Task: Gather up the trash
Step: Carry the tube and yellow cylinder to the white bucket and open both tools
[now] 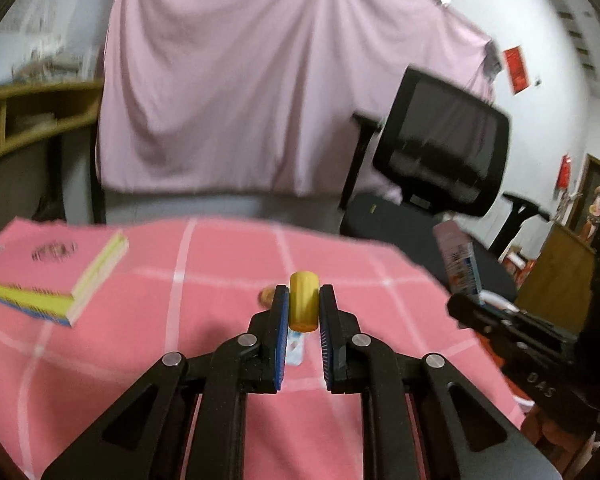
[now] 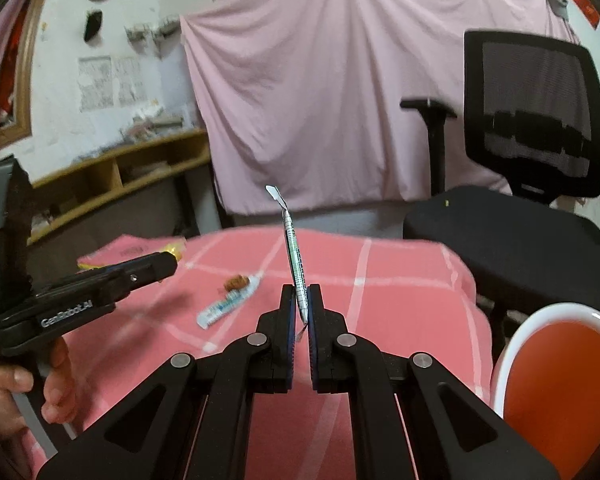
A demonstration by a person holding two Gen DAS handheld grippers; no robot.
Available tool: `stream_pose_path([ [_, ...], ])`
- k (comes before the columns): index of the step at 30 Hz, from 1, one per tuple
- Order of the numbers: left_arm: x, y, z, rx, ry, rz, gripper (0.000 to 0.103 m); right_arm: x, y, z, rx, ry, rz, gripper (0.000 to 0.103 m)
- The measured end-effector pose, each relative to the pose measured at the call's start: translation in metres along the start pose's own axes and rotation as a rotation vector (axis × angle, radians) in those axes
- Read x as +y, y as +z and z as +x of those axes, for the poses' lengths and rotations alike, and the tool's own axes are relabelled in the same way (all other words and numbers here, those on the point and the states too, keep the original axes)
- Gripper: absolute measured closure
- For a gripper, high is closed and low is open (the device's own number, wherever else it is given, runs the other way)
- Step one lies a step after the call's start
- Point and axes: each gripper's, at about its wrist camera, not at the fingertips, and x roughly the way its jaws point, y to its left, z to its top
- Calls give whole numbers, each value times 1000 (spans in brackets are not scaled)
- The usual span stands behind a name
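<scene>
My left gripper [image 1: 303, 300] is shut on a yellow cylinder [image 1: 303, 301] and holds it above the pink checked cloth [image 1: 204, 320]. My right gripper [image 2: 301, 304] is shut on a flat silver-green wrapper [image 2: 294, 258] that stands up edge-on; the wrapper also shows in the left wrist view [image 1: 457, 260]. On the cloth lie a blue-white wrapper [image 2: 227, 306] and a brown crumpled scrap [image 2: 236, 282]. A red bin with a white rim [image 2: 557, 396] is at the lower right of the right wrist view.
A pink book with yellow edges [image 1: 56, 276] lies at the cloth's left. A black office chair [image 2: 527, 184] stands to the right. A pink sheet [image 1: 260, 80] hangs behind. Wooden shelves [image 2: 120, 168] are at the left.
</scene>
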Motion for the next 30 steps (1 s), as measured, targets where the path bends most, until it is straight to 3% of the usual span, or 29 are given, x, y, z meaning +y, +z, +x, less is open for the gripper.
stream_pose_path([
  [5, -30, 11, -34, -179, -17, 76, 91, -2, 8, -31, -162, 2, 4, 99],
  [12, -75, 23, -57, -300, -85, 186, 91, -26, 17, -76, -344, -71, 47, 99],
  [23, -165, 31, -28, -267, -279, 260, 91, -85, 11, -116, -370, -232, 100, 98],
  [30, -209, 31, 7, -165, -387, 213, 91, -118, 2, -125, -326, -310, 165, 98],
])
